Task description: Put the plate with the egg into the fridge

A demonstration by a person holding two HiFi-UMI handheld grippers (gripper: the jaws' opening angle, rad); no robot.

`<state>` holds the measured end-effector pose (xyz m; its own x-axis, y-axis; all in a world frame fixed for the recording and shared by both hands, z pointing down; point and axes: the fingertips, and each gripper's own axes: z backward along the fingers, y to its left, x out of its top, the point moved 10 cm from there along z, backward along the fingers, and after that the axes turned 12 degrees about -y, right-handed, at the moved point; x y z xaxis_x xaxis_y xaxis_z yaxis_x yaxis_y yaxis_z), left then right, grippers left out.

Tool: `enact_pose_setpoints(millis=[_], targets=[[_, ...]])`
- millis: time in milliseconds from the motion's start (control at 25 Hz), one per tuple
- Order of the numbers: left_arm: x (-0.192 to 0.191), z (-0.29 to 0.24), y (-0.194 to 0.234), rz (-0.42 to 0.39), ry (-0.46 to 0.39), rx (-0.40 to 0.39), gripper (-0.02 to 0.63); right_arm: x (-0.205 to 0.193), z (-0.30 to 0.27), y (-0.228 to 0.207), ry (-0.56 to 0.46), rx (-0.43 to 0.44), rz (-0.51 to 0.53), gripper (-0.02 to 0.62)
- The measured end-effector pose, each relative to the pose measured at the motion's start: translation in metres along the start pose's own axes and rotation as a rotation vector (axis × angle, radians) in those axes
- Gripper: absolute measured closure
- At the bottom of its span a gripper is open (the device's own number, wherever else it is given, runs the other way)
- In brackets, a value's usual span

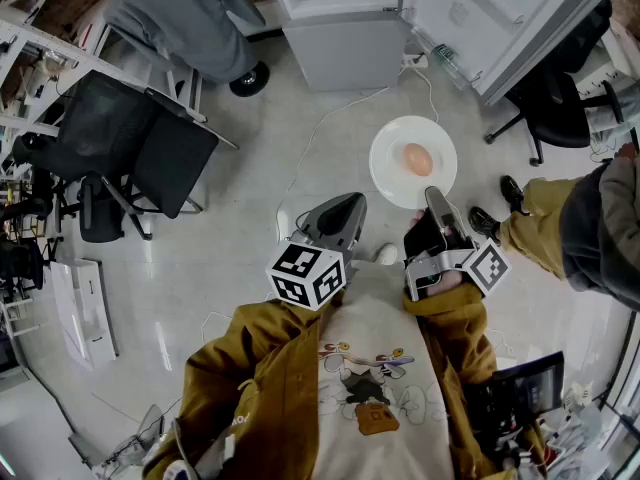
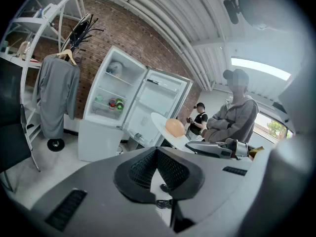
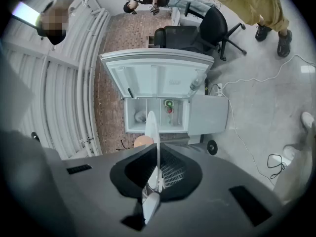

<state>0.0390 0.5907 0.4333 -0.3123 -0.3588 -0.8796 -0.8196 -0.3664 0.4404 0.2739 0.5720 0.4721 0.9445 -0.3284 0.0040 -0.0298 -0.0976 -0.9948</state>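
A white plate [image 1: 390,173] carrying a brown egg [image 1: 417,158] is held level above the floor, in front of the open fridge [image 1: 340,28]. My right gripper [image 1: 431,198] is shut on the plate's near rim. In the right gripper view the plate [image 3: 151,127] shows edge-on between the jaws, with the egg [image 3: 142,141] to its left and the fridge [image 3: 163,107] beyond. My left gripper [image 1: 352,206] is shut and empty, just left of the plate. The left gripper view shows the plate [image 2: 160,126], the egg [image 2: 175,127] and the fridge's shelves [image 2: 111,105].
The fridge door [image 1: 500,18] swings open to the right, with a bottle [image 1: 447,63] in its rack. A black chair [image 1: 130,143] and a hanging grey coat [image 1: 185,18] are on the left. A seated person's leg [image 1: 540,223] and an office chair [image 1: 555,103] are on the right. A cable [image 1: 320,133] crosses the floor.
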Motion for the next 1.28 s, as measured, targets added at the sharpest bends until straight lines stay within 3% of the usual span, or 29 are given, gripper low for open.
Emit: enact_pose_setpoints(millis=[600,1280], targets=[[-0.004,0.003,0.002,0.012,-0.011,0.006,0.598,0.001,0.003,0.005,0.013,0.015,0.032,0.581],[-0.037,-0.009,-0.040,0.026,0.001,0.032,0.598,0.046,0.032,-0.012,0.033,-0.032,0.019,0.581]])
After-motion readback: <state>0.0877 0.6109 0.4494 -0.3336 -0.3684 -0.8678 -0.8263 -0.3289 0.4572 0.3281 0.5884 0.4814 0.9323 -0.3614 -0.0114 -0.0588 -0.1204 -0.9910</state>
